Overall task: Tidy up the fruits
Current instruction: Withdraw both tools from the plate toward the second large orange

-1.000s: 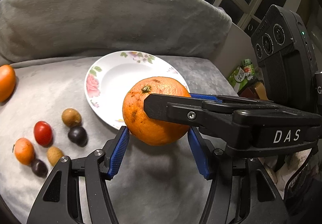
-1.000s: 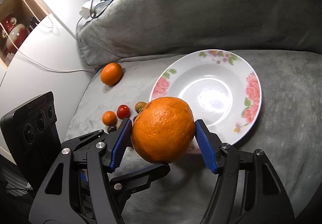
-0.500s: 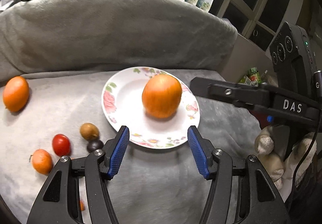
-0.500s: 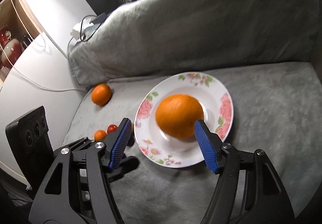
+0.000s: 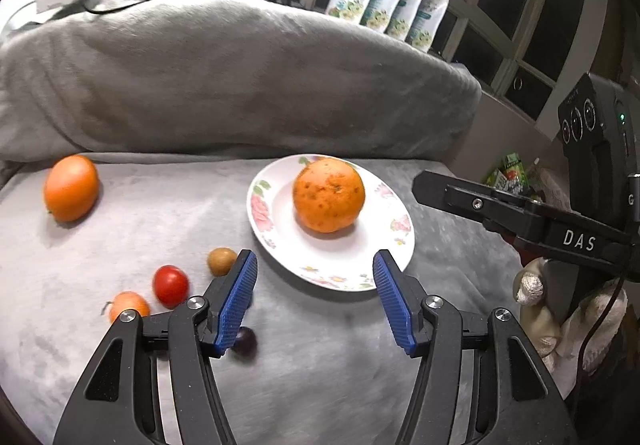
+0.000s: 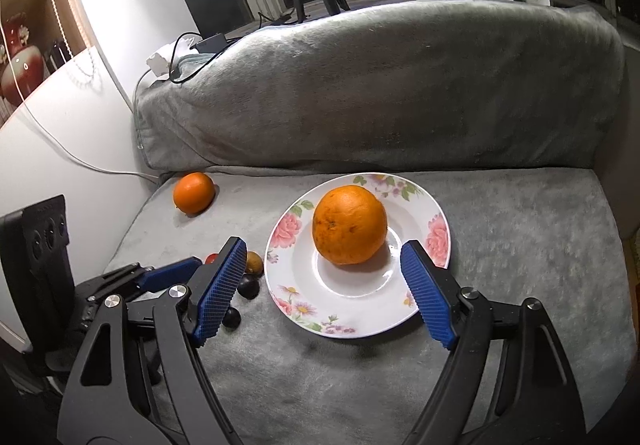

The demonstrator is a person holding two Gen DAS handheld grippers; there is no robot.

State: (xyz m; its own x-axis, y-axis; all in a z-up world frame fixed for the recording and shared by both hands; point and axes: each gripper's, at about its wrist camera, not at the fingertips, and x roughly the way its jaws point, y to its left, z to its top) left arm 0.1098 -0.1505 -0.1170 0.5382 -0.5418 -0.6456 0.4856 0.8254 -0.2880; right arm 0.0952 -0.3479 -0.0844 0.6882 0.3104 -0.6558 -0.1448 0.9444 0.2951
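The big orange sits on the flowered plate, which lies on the grey cushion, and no gripper touches it. The right gripper hangs above the near rim of the plate with its jaws opening and nothing between them; the left gripper is also open and empty. A second orange lies far to the left near the backrest, and the small fruits, among them a red tomato, lie left of the plate.

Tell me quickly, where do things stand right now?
Left gripper open, empty. Right gripper opening, nothing between its jaws. Large orange sits on floral plate. Second orange and small fruits wait on grey cushion; nothing blocking.
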